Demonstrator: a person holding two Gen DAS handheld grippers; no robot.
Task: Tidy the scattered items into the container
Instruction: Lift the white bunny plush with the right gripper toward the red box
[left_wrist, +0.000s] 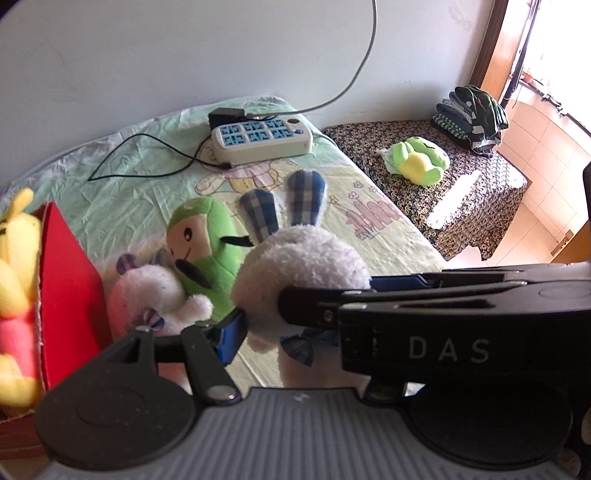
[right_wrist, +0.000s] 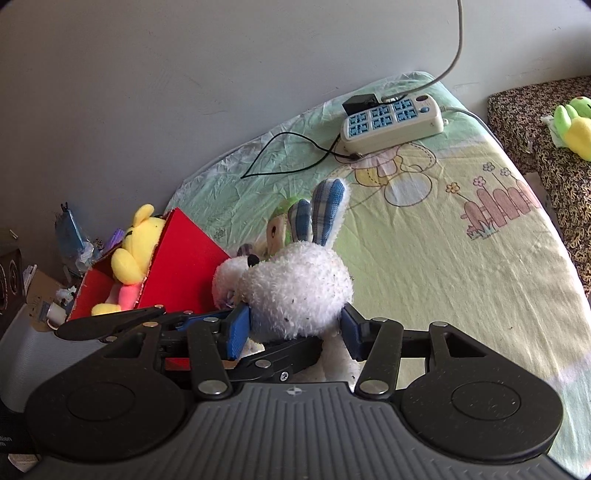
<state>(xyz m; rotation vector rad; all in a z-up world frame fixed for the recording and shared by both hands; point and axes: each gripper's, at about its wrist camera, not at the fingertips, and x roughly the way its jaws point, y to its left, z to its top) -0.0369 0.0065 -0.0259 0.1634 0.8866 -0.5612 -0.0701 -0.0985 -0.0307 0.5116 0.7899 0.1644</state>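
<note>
Both claws clench the white rabbit toy (right_wrist: 299, 284) at centre frame: the right gripper (right_wrist: 295, 332) and the left gripper (left_wrist: 306, 310) share its bulky head, likely for steadiness. The red box (right_wrist: 177, 266), left of it, already holds a yellow bear (right_wrist: 133, 251).

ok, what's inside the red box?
In the red box sits a yellow plush bear, with pink and more yellow plush below it. The box wall hides its bottom, so anything under the bear cannot be seen.

Green plush (right_wrist: 280, 221) mostly behind rabbit (right_wrist: 299, 284)
</note>
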